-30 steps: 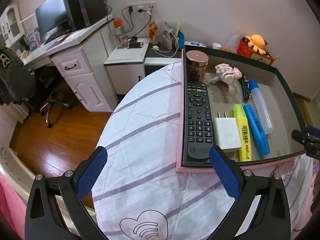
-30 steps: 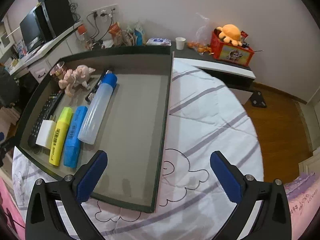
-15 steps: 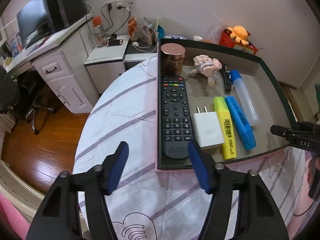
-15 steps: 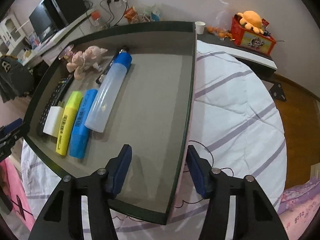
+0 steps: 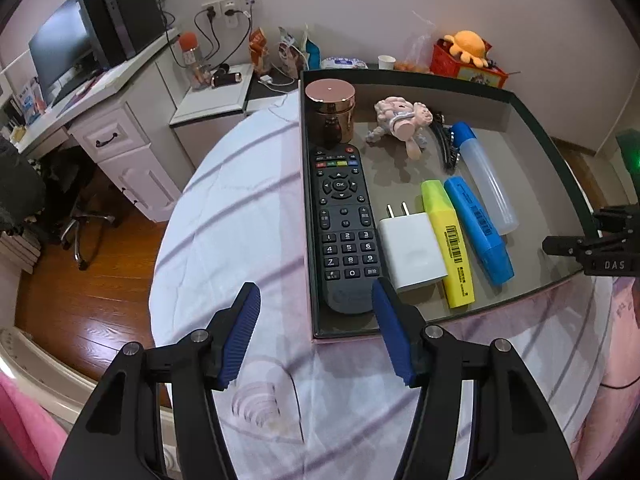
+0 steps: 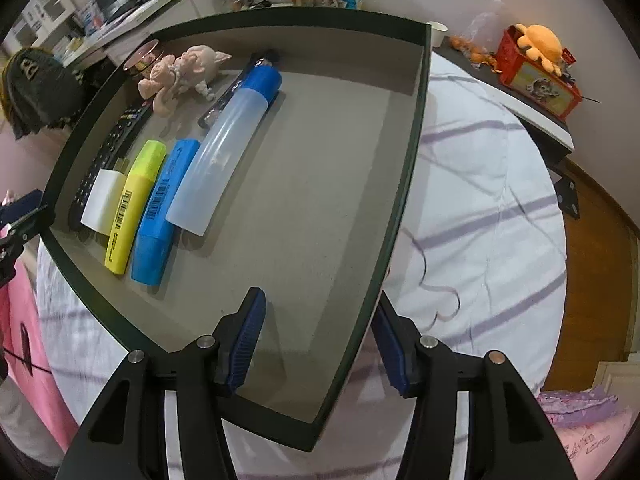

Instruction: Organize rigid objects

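Two grippers straddle the tray (image 5: 532, 114): left gripper (image 5: 316, 334) and right gripper (image 6: 318, 338), fingers apart astride its walls

Upper left of the left wrist view: a white table with drawers (image 5: 116, 136) carrying a black flat monitor (image 5: 60, 56) and a black speaker box (image 5: 124, 20). Beneath it, a black swivel chair (image 5: 76, 204) on a brown wooden floor (image 5: 76, 308). Upper centre: a white wall socket strip (image 5: 232, 6) with black cables plugged in, above a low white side cabinet (image 5: 216, 96). Upper right: an orange plush octopus (image 5: 468, 46) sitting atop a red printed box (image 5: 468, 68); just left, a small white paper cup (image 5: 386, 62). Centre and bottom: a white bedspread with purple stripes (image 5: 232, 216).
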A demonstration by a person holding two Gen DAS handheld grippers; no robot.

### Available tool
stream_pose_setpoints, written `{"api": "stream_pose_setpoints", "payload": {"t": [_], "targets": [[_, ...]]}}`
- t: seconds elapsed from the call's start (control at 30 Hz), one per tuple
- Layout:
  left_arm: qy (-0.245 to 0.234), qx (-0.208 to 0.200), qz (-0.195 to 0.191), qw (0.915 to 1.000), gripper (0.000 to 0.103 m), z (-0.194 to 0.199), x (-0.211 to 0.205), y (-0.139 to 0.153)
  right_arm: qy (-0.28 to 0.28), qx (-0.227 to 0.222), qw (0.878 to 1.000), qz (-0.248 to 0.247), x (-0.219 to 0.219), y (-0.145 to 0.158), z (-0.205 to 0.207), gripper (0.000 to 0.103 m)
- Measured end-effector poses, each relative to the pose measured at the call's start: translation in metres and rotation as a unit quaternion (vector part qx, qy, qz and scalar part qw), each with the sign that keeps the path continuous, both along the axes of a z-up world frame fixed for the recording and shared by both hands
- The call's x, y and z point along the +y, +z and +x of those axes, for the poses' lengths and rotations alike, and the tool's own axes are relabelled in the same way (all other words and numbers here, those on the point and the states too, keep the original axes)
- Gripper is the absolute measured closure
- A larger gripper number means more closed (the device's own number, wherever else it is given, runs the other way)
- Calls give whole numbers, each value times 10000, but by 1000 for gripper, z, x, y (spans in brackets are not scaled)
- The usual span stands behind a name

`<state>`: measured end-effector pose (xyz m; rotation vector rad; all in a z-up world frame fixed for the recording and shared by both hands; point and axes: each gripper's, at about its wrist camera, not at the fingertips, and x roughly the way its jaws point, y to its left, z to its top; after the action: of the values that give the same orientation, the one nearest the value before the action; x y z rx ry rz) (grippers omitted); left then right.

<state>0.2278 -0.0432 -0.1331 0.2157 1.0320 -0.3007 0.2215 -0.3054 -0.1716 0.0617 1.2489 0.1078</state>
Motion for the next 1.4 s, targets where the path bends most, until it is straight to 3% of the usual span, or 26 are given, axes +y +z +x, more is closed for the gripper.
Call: {"api": "stream_pose_setpoints", "payload": {"t": [0.5, 0.6, 0.67, 0.73, 0.77, 0.93, 1.0, 1.1, 1.23, 1.4], "targets": [[171, 54, 45, 9998, 44, -57, -2, 1, 407, 81, 9989, -236, -2, 1, -37, 48], [343, 37, -15, 9994, 40, -58, 3, 4, 345, 24, 9993, -138, -2, 4, -41, 47], [452, -41, -97, 9989, 28, -61, 4, 10, 198, -86, 9998, 15, -9, 6, -42, 46], [557, -144, -242, 9981, 14, -67, 5, 22, -51, -369, 9984, 434, -17, 18, -52, 31], [564, -225, -329, 9976, 10, -69, 5, 27, -229, -551, 9971, 463, -19, 27, -58, 15], [417, -496, -651, 9958, 2, -77, -14, 58, -519, -1098, 9921, 321, -6, 69, -77, 13], [312, -566, -711, 9954, 1, -80, -27, 67, -458, -1119, 9916, 460, 5, 82, -75, 4], [172, -644, -672, 9955, 1, -84, -45, 75, -320, -1062, 9923, 551, 22, 88, -77, 0], [187, -783, -615, 9949, 0, -87, -52, 83, -482, -1203, 9915, 115, 36, 93, -83, 0], [386, -887, -476, 9942, 0, -80, -53, 84, -655, -1332, 9889, -59, 34, 98, -84, 0]]}}
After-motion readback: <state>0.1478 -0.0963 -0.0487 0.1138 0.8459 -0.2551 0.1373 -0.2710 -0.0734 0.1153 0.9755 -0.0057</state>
